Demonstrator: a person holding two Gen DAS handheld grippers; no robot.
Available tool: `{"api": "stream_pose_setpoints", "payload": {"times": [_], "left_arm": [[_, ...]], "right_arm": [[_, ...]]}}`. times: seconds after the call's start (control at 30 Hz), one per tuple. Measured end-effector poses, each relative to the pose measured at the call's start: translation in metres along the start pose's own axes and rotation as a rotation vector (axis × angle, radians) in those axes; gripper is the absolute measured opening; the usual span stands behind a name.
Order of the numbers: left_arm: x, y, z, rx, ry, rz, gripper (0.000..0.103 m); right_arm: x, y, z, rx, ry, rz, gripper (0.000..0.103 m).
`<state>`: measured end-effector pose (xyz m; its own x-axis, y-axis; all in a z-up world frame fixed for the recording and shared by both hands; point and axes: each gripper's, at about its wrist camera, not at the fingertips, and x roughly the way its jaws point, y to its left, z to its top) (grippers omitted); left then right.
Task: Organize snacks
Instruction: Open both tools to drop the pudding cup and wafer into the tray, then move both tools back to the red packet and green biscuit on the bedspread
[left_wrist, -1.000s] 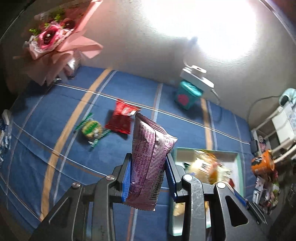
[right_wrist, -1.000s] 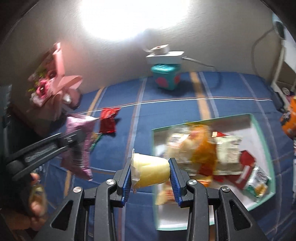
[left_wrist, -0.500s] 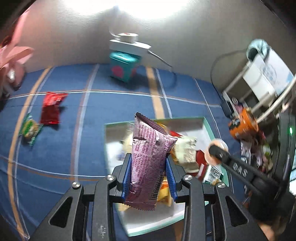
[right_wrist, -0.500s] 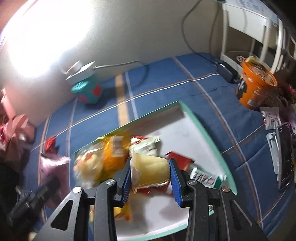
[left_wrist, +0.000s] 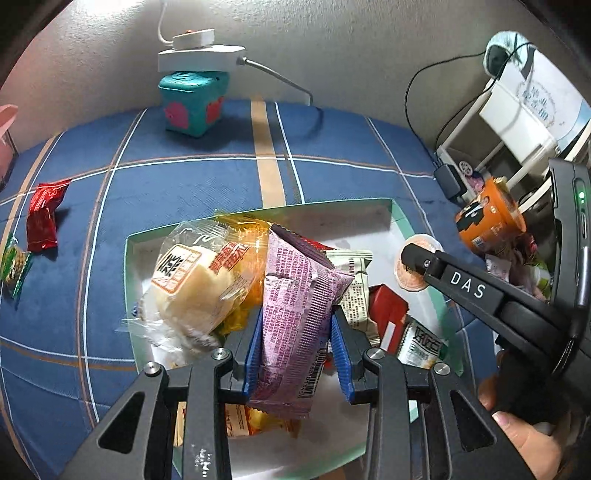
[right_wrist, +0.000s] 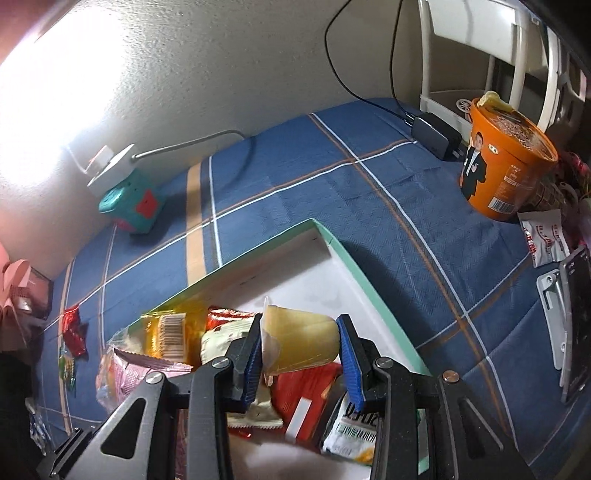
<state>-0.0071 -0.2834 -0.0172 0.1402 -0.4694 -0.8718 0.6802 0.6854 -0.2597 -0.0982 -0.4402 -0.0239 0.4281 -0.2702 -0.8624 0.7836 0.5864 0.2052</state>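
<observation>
My left gripper (left_wrist: 297, 328) is shut on a purple snack packet (left_wrist: 295, 306), held upright over the green-rimmed white box (left_wrist: 400, 221). My right gripper (right_wrist: 301, 354) is shut on a yellow jelly cup (right_wrist: 303, 341), lying sideways between the blue pads above the same box (right_wrist: 354, 266). The box holds several snacks: a wrapped bun (left_wrist: 192, 284), an orange packet (left_wrist: 243, 251), a red packet (right_wrist: 299, 391) and a white sachet (right_wrist: 351, 432). In the left wrist view the right gripper (left_wrist: 417, 262) shows at the right with the cup's lid facing me.
A red packet (left_wrist: 42, 218) and a green-wrapped sweet (left_wrist: 13, 264) lie on the blue striped cloth left of the box. A teal cube (left_wrist: 192, 103) with a white power strip stands by the wall. An orange noodle cup (right_wrist: 506, 170), a charger and a phone sit right.
Both grippers swung right from over the loose snacks on the cloth to above the box and sank closer to it, each keeping its snack.
</observation>
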Motion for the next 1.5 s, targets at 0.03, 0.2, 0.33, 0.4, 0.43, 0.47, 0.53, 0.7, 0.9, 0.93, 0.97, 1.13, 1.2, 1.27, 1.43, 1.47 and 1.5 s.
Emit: {"api": "stream_pose_setpoints", "payload": {"times": [0.03, 0.2, 0.33, 0.4, 0.43, 0.47, 0.53, 0.7, 0.9, 0.93, 0.97, 1.13, 1.2, 1.27, 1.43, 1.47, 1.5], "left_arm": [[0.002, 0.0, 0.0, 0.001, 0.002, 0.0, 0.036], [0.006, -0.002, 0.0, 0.009, 0.005, 0.009, 0.037], [0.007, -0.004, 0.001, 0.019, 0.011, 0.016, 0.04], [0.007, -0.004, 0.002, 0.022, 0.009, 0.024, 0.049], [0.005, -0.004, 0.002, 0.019, 0.007, 0.025, 0.055], [0.004, -0.003, 0.002, 0.014, 0.008, 0.022, 0.058], [0.003, -0.001, 0.002, 0.012, 0.013, 0.026, 0.058], [-0.008, 0.003, 0.001, -0.004, 0.01, 0.041, 0.06], [-0.03, 0.012, 0.002, -0.025, -0.016, 0.096, 0.069], [-0.033, 0.015, 0.002, -0.028, -0.024, 0.114, 0.076], [-0.037, 0.019, 0.001, -0.033, -0.036, 0.135, 0.08], [-0.054, 0.045, 0.003, -0.059, -0.088, 0.268, 0.088], [-0.058, 0.054, 0.002, -0.061, -0.104, 0.313, 0.093], [-0.062, 0.069, 0.001, -0.074, -0.113, 0.357, 0.098], [-0.076, 0.101, 0.0, -0.117, -0.128, 0.42, 0.098], [-0.081, 0.108, 0.0, -0.128, -0.134, 0.431, 0.098], [-0.082, 0.111, 0.001, -0.135, -0.139, 0.438, 0.098]], "right_arm": [[0.003, -0.001, 0.0, 0.003, 0.003, -0.003, 0.04], [0.012, -0.003, 0.001, 0.008, 0.014, 0.016, 0.04], [0.016, -0.002, 0.002, 0.009, 0.021, 0.022, 0.04], [0.017, -0.001, 0.002, 0.012, 0.023, 0.027, 0.04], [0.018, -0.001, 0.002, 0.01, 0.026, 0.031, 0.04], [0.018, 0.0, 0.001, 0.004, 0.027, 0.032, 0.04], [0.018, 0.002, 0.001, -0.006, 0.024, 0.032, 0.041], [0.013, 0.003, 0.002, -0.004, 0.042, 0.025, 0.056], [-0.003, 0.011, -0.002, -0.026, 0.068, -0.003, 0.077], [-0.007, 0.012, -0.003, -0.03, 0.068, -0.01, 0.08], [-0.011, 0.013, -0.005, -0.036, 0.069, -0.018, 0.083], [-0.025, 0.024, -0.014, -0.09, 0.068, -0.05, 0.099], [-0.027, 0.03, -0.018, -0.107, 0.07, -0.048, 0.103], [-0.031, 0.037, -0.024, -0.117, 0.073, -0.04, 0.103], [-0.036, 0.056, -0.036, -0.155, 0.075, -0.034, 0.103], [-0.039, 0.061, -0.037, -0.16, 0.07, -0.022, 0.103], [-0.04, 0.065, -0.039, -0.163, 0.069, -0.01, 0.103]]}}
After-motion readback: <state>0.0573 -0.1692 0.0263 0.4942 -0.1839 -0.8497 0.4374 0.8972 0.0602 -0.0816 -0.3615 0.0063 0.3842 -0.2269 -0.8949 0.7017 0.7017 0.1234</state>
